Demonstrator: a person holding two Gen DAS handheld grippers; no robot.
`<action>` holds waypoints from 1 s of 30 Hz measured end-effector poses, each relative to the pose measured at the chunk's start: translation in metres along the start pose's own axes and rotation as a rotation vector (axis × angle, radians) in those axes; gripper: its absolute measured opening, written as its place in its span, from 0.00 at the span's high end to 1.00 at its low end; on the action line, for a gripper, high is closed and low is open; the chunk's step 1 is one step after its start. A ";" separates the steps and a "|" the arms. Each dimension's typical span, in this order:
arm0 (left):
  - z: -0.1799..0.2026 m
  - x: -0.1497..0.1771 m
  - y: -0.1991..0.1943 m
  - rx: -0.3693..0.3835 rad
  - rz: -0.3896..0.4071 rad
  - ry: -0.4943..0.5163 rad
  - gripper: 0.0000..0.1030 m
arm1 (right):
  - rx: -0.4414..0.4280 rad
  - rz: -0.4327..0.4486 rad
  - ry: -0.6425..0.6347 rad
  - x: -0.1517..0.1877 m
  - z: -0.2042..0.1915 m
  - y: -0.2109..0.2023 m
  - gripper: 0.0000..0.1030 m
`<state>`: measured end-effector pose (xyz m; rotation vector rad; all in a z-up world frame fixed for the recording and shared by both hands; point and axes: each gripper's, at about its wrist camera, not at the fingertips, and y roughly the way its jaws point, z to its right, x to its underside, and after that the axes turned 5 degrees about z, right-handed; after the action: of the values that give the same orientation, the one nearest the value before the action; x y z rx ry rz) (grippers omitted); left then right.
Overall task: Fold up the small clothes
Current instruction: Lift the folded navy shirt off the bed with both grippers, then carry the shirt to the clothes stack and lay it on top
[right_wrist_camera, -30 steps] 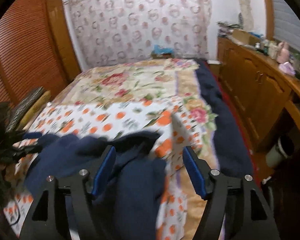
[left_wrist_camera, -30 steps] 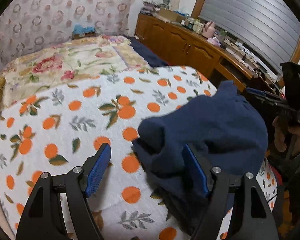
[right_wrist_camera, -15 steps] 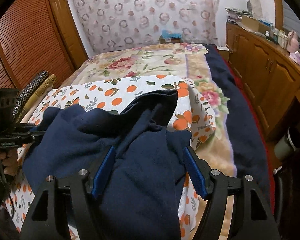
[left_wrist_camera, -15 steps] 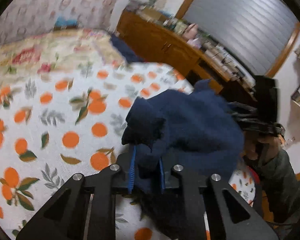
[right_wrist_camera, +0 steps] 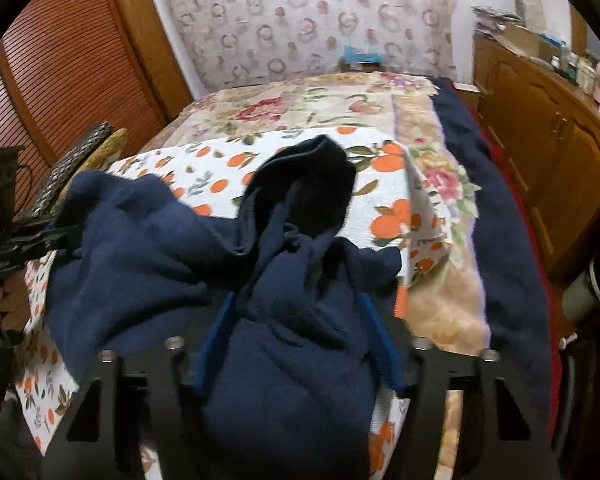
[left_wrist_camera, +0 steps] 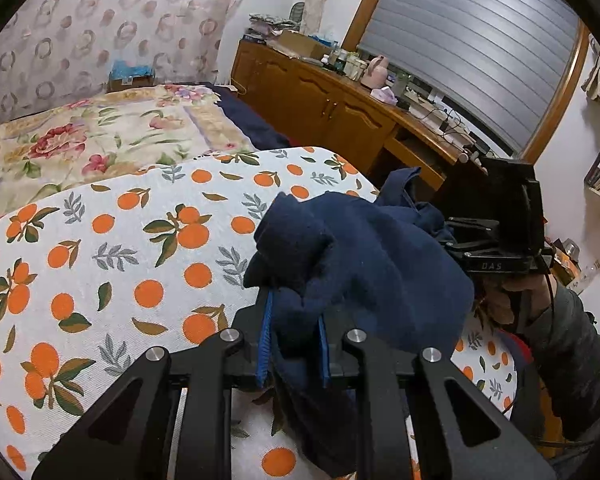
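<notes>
A dark navy garment (left_wrist_camera: 372, 264) hangs bunched between both grippers above the orange-print sheet (left_wrist_camera: 112, 248). My left gripper (left_wrist_camera: 294, 344) is shut on one bunched end of it. My right gripper (right_wrist_camera: 296, 344) has its blue pads (right_wrist_camera: 210, 344) closing around a thick fold of the same garment (right_wrist_camera: 160, 248). The right gripper also shows in the left wrist view (left_wrist_camera: 496, 236) at the garment's far end. The left gripper shows at the left edge of the right wrist view (right_wrist_camera: 24, 240). A darker sleeve or leg opening (right_wrist_camera: 312, 184) sticks up in the middle.
The orange-print sheet (right_wrist_camera: 392, 196) covers the near part of a bed with a floral quilt (left_wrist_camera: 100, 136) behind. A wooden cabinet (left_wrist_camera: 340, 116) with clutter runs along the right. A slatted wooden door (right_wrist_camera: 68, 76) stands on the left.
My left gripper went from open to shut on the navy garment and lifted it. My right gripper's fingers have closed in on a fold of the garment.
</notes>
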<state>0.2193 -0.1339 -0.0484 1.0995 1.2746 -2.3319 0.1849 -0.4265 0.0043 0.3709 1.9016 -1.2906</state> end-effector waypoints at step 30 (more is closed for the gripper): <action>-0.086 0.007 -0.245 -0.281 0.465 -0.096 0.82 | -0.224 0.343 -0.408 -0.148 -0.216 0.012 0.85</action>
<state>0.1237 0.0777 0.0669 1.0417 1.1228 -1.7832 0.1914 -0.2044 0.1428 0.2774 1.5348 -0.8415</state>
